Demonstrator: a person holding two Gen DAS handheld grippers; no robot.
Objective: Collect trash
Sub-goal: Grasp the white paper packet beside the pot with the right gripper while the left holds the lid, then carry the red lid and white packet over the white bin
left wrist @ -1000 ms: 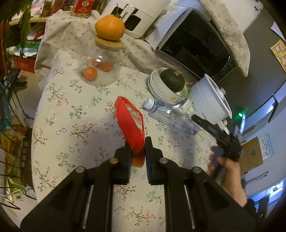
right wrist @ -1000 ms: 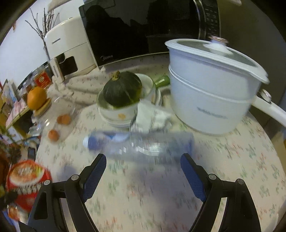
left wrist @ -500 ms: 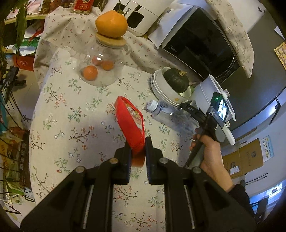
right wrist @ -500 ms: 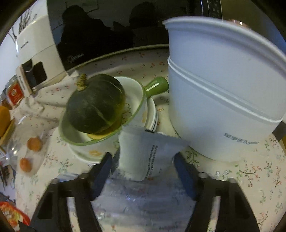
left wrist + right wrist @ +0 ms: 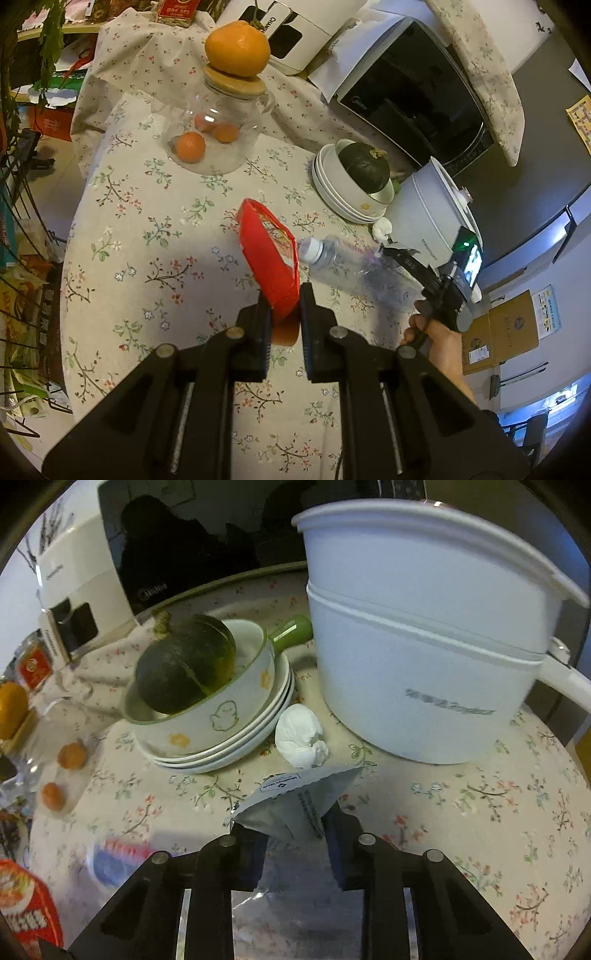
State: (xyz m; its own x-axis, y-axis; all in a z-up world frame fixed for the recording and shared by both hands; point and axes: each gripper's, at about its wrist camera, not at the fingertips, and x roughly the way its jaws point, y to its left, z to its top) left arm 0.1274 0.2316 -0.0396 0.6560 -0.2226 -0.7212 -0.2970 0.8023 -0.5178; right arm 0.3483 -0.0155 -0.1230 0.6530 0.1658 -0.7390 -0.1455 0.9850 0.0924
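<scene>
My left gripper [image 5: 284,317] is shut on a red snack wrapper [image 5: 269,258], held above the floral tablecloth [image 5: 147,229]. My right gripper [image 5: 293,834] is closing, and its pads pinch a grey foil packet [image 5: 295,801] that sticks up between them. In the left wrist view the right gripper [image 5: 395,253] is over the far end of a clear plastic bottle [image 5: 343,266] lying on its side. A crumpled white tissue [image 5: 301,738] lies just beyond the packet, between the bowls and the pot. The tissue [image 5: 382,229] also shows in the left wrist view.
A white electric pot [image 5: 424,646] stands close ahead on the right. Stacked bowls [image 5: 221,731] with a dark green squash [image 5: 184,668] sit to the left. A glass jar [image 5: 218,136] holds small oranges, with a big orange on its lid. A microwave [image 5: 413,99] stands behind.
The right gripper moved forward and down over the bottle, and its jaws went from wide to pinched on the grey packet. The left gripper and red wrapper stayed put.
</scene>
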